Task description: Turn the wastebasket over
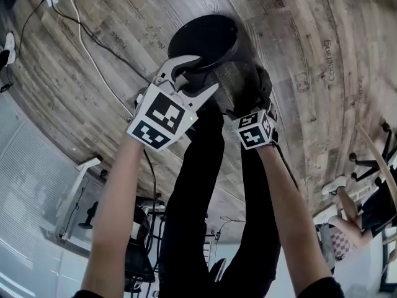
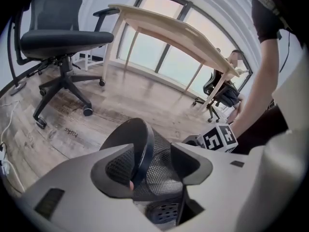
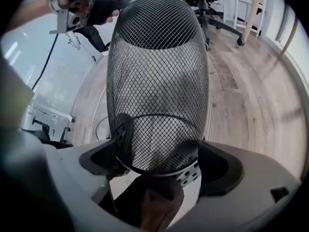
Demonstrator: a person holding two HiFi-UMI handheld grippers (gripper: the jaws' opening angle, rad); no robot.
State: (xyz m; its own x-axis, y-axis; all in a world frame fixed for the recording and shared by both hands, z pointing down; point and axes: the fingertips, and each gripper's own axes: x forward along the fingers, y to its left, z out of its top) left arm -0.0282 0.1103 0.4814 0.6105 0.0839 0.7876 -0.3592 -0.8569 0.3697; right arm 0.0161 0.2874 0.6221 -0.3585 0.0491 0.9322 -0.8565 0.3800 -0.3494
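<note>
Sideways over open floor (image 1: 310, 104), wastebasket (image 1: 201, 39), left claw (image 2: 154, 164) tight on base edge (image 2: 146, 146), right claw (image 3: 159, 162) tight on rim (image 3: 161, 172).

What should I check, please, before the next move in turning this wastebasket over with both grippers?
1. Right gripper jaws pressing on the wastebasket: ok.
2. Left gripper jaws straddling its dark rim: ok; pressing firmly: cannot tell.
3. Nothing loose visible inside it: ok.
4. Office chair stands well apart: ok.
5. Floor below free of cables: not ok, they run close beside.
</note>
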